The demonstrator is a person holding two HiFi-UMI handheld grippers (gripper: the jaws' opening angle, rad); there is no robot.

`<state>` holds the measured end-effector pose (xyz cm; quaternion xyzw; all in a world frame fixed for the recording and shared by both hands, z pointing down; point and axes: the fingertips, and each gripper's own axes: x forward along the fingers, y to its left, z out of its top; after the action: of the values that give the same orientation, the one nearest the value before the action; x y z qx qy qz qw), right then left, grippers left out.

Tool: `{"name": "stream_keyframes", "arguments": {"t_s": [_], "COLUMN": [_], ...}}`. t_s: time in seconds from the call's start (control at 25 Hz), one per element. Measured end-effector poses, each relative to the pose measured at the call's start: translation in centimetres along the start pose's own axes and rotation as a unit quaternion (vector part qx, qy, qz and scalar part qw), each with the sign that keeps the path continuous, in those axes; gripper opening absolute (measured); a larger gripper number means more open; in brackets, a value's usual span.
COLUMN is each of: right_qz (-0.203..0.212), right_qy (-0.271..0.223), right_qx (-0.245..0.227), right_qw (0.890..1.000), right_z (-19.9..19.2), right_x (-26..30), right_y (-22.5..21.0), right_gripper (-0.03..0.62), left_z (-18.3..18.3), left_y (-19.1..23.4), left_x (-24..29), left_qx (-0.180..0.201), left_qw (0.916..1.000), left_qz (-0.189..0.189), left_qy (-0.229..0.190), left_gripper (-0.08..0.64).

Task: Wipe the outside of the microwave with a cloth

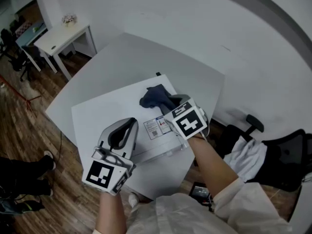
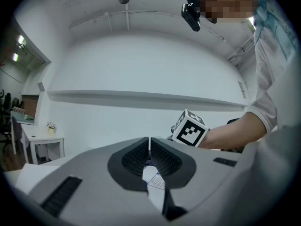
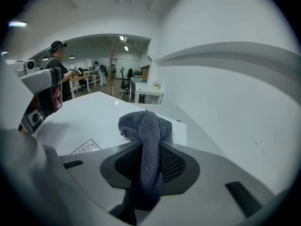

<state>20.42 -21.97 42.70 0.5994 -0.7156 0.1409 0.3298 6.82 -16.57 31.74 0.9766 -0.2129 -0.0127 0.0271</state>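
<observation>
The dark blue cloth (image 1: 157, 97) lay bunched on the white top of the microwave (image 1: 109, 108), near its far edge. One end of the cloth was pinched in the right claw (image 1: 170, 106), whose jaws were closed on the fabric; in the right gripper view the cloth (image 3: 146, 126) ran up between them and spread out on the microwave (image 3: 94, 119). A printed label (image 1: 157, 126) was stuck on the top just beside this claw. The left claw (image 1: 127, 126) was over the near left part of the microwave, its jaws pressed together with nothing between them. The microwave stood on a white tabletop (image 1: 122, 52). Around it were a wooden floor (image 1: 29, 130), a small white table (image 1: 58, 38) and a black chair (image 1: 273, 155).
</observation>
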Motion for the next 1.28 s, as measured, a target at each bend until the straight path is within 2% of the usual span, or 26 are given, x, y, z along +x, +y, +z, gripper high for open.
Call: {"name": "stream_keyframes", "arguments": {"t_s": [0.32,0.64,0.96,1.16,1.28], "right_qz": [-0.042,-0.034,0.013,0.068,0.112], "right_qy": [0.013,0.002,-0.005,-0.014,-0.026], "right_qx": [0.039,0.018,-0.007,-0.025,-0.05], "right_qw": [0.998,0.999,1.0,0.997,0.992], "right_z": [2.9,6.0,8.7,10.6,11.9], "right_x": [3.3,5.1,6.5,7.4,7.7], "right_y": [-0.1,5.6,12.3,17.3,21.0], "right_gripper": [0.103,0.103,0.103,0.104,0.104], "left_z": [0.3,-0.1,-0.1,-0.4,-0.4], "left_y": [3.9,7.4,9.0,10.2,10.8], "left_x": [-4.0,-7.6,-10.7,-13.0,-14.4], "left_qx": [0.002,-0.005,-0.016,-0.017,-0.017], "left_qw": [0.9998,0.9995,0.9998,0.9996,0.9995], "left_qz": [0.016,0.026,0.012,0.017,0.02], "left_qy": [0.007,0.015,0.007,0.016,0.018], "left_gripper": [0.003,0.003,0.003,0.003,0.003]}}
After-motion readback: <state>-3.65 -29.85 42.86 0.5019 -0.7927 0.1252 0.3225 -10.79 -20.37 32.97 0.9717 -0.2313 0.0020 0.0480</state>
